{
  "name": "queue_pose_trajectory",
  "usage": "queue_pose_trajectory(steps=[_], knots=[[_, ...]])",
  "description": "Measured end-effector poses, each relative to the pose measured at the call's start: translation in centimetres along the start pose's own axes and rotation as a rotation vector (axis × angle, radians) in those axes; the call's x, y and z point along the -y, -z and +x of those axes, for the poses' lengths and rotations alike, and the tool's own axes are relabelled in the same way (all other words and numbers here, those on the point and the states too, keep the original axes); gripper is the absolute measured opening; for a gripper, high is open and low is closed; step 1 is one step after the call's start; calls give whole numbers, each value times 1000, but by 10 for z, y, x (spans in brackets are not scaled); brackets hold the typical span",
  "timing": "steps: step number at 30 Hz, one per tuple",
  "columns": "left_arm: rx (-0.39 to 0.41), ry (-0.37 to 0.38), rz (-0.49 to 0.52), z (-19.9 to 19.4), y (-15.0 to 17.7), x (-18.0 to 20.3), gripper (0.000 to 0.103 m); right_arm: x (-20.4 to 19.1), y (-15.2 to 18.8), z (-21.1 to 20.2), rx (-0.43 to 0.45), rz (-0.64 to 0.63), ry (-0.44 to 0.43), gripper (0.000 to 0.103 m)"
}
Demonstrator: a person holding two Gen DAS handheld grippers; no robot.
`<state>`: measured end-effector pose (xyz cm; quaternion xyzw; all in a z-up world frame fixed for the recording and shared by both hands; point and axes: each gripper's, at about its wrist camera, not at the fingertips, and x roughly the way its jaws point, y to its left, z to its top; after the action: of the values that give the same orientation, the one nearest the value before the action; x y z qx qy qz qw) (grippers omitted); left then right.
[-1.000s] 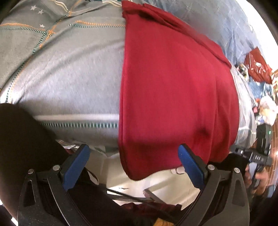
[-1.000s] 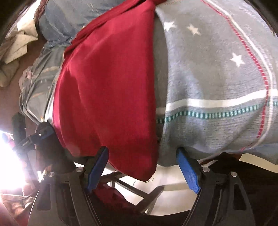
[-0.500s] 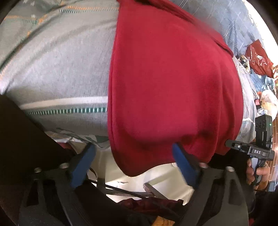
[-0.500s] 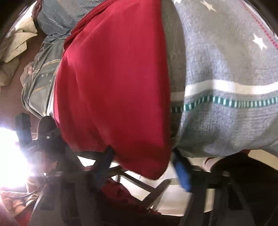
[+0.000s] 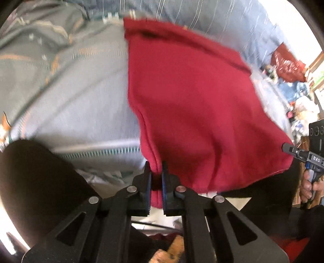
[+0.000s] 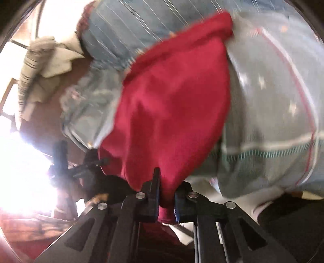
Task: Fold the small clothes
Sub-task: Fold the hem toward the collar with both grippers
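A red garment (image 5: 192, 111) lies flat on a grey bedcover (image 5: 70, 101) with stars and stripes, its near end lifted. My left gripper (image 5: 156, 174) is shut on the garment's near left hem, jaws closing tight with cloth pinched between the blue pads. In the right wrist view my right gripper (image 6: 166, 192) is shut on the other near corner of the red garment (image 6: 172, 111), jaws likewise closing on the cloth. The right gripper (image 5: 303, 155) also shows at the garment's right edge, held by a hand (image 5: 305, 186).
A blue striped blanket (image 5: 202, 16) lies beyond the garment. A red bag (image 5: 287, 62) and clutter sit at the far right. Pale cloths (image 6: 44, 66) are piled on the floor. A dark trouser leg (image 5: 36, 182) is near left. Glare floods the right wrist view's left side.
Both grippers went from wide open beside the garment's near edge to shut on its two near corners. Both have risen, lifting that edge off the bedcover.
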<state>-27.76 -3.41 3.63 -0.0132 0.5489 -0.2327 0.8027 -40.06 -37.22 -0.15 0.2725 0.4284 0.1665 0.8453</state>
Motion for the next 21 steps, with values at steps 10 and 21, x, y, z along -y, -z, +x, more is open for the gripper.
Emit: queue_pose_trajectory(steps=[10,21], knots=[[186,30,-28,-37,-36,-13,6,-11,-32,-33,216,-1,-47,9],[243,14,-62,-41,-53,-21,6,-3,-66,-31,310,27,-47,9]])
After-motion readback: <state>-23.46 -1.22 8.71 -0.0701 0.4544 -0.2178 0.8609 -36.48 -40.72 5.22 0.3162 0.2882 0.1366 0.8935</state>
